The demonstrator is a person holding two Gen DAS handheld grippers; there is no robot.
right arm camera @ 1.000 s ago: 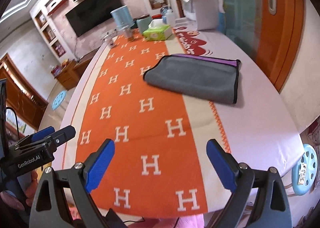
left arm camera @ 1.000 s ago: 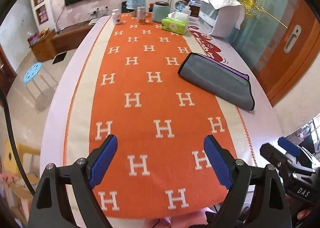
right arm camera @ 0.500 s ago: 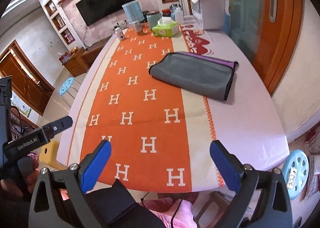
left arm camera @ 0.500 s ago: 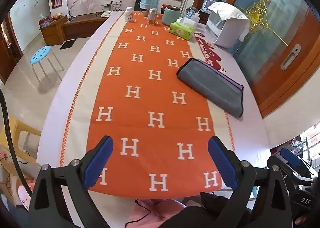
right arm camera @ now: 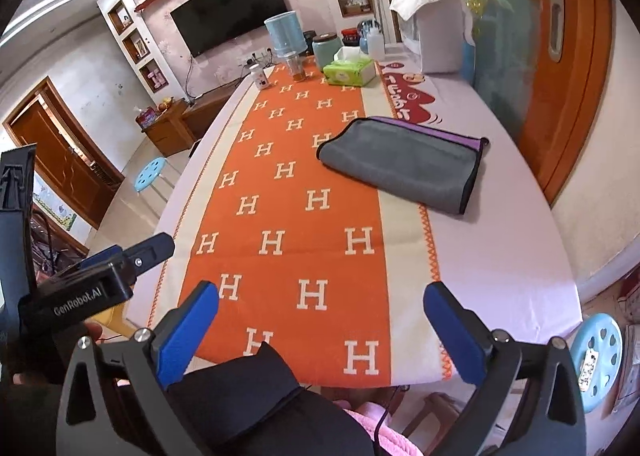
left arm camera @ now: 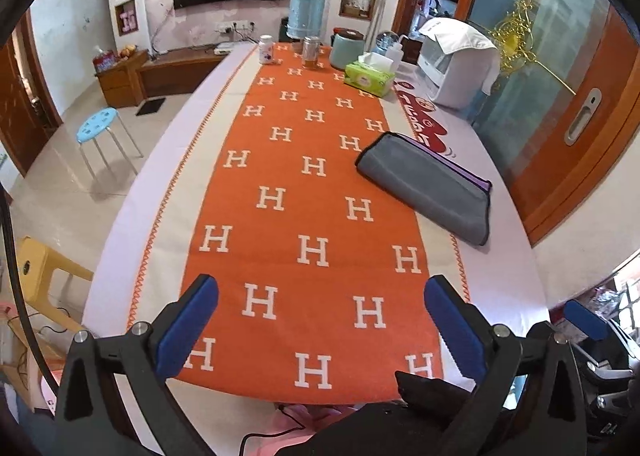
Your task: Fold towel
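Fingers spread wide and empty on both the left gripper (left arm camera: pixel 320 320) and right gripper (right arm camera: pixel 320 320), held at the near table edge. Towel (right arm camera: pixel 400 164) lies folded, well apart on the runner (left arm camera: pixel 304 216), right side. Risk: another grab drags it open or rucks the runner.

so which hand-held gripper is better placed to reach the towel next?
Right hand-held gripper, likely: the folded grey towel lies on the table's right side. Both grippers open, clear of it.
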